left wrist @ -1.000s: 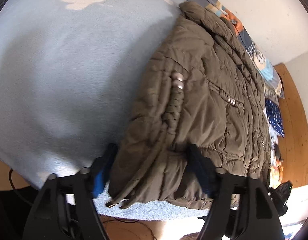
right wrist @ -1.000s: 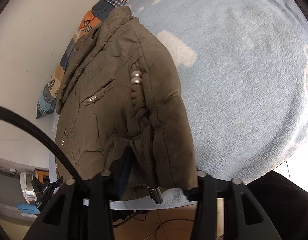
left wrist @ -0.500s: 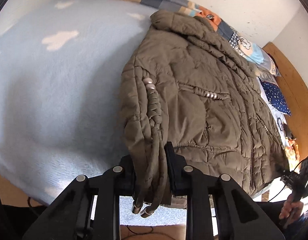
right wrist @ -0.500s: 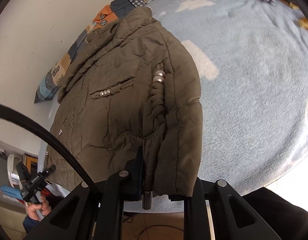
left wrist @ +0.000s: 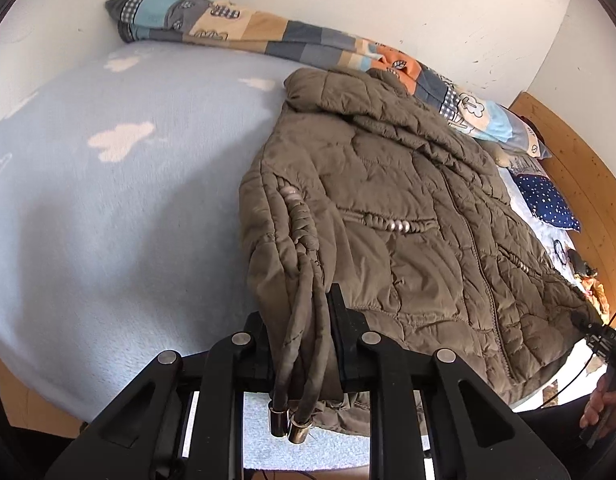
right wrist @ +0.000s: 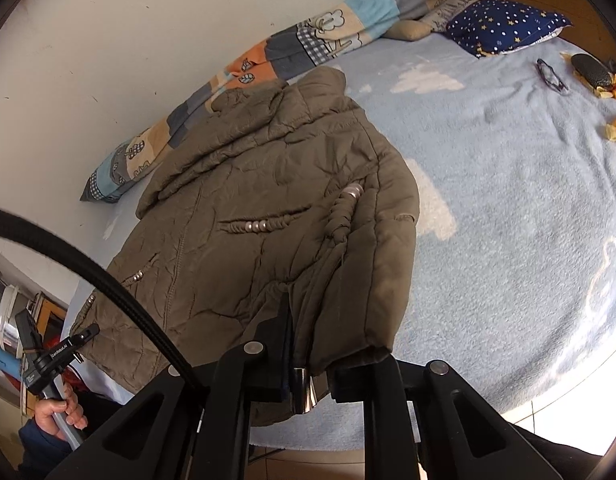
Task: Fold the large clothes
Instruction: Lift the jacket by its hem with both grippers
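An olive-brown quilted jacket (left wrist: 388,208) lies front up on the light blue blanket (left wrist: 108,220), collar toward the wall. My left gripper (left wrist: 300,320) is shut on the jacket's near hem corner, its jaws still closing tight on the bunched fabric. Two drawstring cords with metal tips (left wrist: 288,428) hang below the fingers. In the right wrist view the jacket (right wrist: 260,184) has its other hem corner pinched in my right gripper (right wrist: 308,336), whose jaws are also still closing. A metal cord tip (right wrist: 302,396) dangles there. Both corners are raised a little off the blanket (right wrist: 508,200).
A patchwork bolster (left wrist: 268,36) runs along the white wall. A navy star pillow (right wrist: 504,24), glasses (right wrist: 550,74) and a dark case (right wrist: 592,68) lie near the wooden headboard (left wrist: 568,168). A black cable (right wrist: 88,276) crosses the right view. A hand (right wrist: 56,404) shows at lower left.
Both grippers went from open around the hem to shut on it. Both have risen and tipped, lifting the hem corners, so more of the wall and bolster shows.
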Demonstrator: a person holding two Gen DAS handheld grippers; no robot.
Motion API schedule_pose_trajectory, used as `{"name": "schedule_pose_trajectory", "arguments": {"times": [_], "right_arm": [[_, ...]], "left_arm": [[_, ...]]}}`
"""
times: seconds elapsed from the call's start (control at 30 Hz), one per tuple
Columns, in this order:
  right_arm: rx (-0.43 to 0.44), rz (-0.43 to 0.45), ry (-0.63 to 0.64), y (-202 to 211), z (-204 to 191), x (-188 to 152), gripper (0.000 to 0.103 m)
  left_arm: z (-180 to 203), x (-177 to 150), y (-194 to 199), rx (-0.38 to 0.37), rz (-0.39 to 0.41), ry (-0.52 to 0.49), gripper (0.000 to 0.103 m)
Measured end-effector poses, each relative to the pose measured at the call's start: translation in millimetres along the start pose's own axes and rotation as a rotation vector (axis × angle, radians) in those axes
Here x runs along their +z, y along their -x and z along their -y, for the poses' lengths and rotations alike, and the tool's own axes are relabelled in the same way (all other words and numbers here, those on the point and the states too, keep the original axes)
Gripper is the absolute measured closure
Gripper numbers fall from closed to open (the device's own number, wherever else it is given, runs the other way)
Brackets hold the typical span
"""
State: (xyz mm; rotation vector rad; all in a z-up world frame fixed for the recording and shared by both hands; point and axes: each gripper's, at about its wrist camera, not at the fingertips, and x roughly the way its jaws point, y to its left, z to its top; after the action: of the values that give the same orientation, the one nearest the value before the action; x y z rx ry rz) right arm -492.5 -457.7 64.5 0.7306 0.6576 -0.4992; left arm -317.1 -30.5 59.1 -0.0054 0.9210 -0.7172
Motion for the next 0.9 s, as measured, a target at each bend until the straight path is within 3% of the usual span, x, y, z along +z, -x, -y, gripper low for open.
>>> {"name": "schedule_pose_trajectory", "arguments": {"times": [0.47, 0.9], "right_arm": [[0.007, 0.142, 0.083, 21.7, -22.7, 21.6, 0.09], [0.049, 0.268, 0.149, 53.9, -48.7, 27.8, 0.091]], "left_arm": [[19.6, 17.5, 23.6, 0.004, 0.136, -0.065, 0.084], [26.1, 23.7, 55.1, -0.019, 0.217, -0.058, 0.084]]}}
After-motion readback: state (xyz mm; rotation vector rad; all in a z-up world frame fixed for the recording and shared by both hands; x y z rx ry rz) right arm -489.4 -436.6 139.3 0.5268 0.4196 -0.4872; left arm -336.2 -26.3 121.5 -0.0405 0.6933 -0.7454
